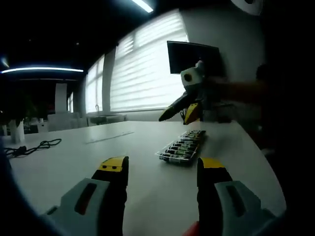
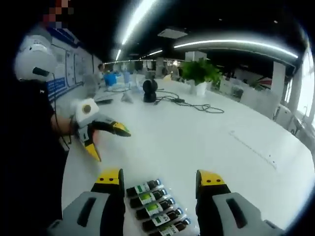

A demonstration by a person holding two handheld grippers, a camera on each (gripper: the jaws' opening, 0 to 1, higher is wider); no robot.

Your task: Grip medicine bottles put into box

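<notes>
Several small dark medicine bottles [image 1: 182,146] with green labels lie in a row in a clear tray on the white table [image 1: 93,145]. My left gripper [image 1: 162,167] is open and holds nothing, a little short of the tray. Beyond the tray, a hand holds the right gripper [image 1: 181,113] above the table, open. In the right gripper view, the bottles [image 2: 153,205] with blue caps lie just under the open right gripper [image 2: 160,179], between its jaws but not gripped. The left gripper [image 2: 109,142] hovers open to the left over the table [image 2: 206,142].
A black cable [image 1: 29,147] lies at the table's far left and a dark monitor [image 1: 194,58] stands behind. A potted plant [image 2: 199,73], a black round device [image 2: 149,90] and cables [image 2: 192,104] sit at the far end. A person in dark clothing [image 2: 29,128] stands close on the left.
</notes>
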